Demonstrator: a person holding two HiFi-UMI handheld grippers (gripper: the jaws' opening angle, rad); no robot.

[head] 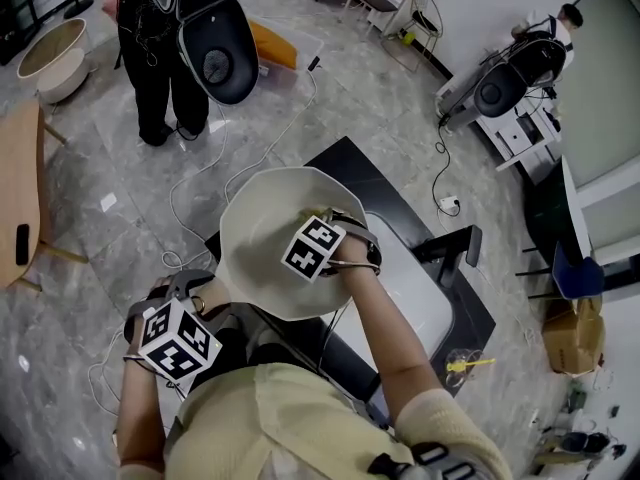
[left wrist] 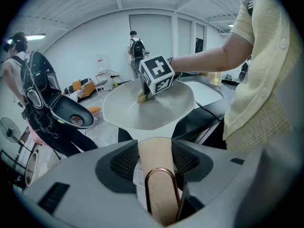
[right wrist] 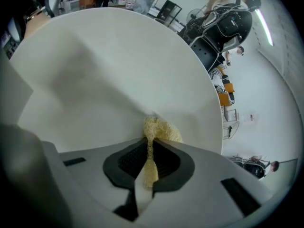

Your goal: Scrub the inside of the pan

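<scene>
The left gripper (left wrist: 155,161) clamps the white pan (left wrist: 148,109) by its beige handle (left wrist: 156,177); the right gripper (right wrist: 149,156) pinches a yellow fibrous scrubber (right wrist: 164,129). Press flat, circle evenly!

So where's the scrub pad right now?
In the right gripper view, the yellow scrub pad sits pinched in the right gripper, pressed against the inside of the white pan, whose handle the left gripper grips.

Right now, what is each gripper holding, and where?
The left gripper clamps the pan handle near its loop; the right gripper pinches the yellow scrubber at its back.
</scene>
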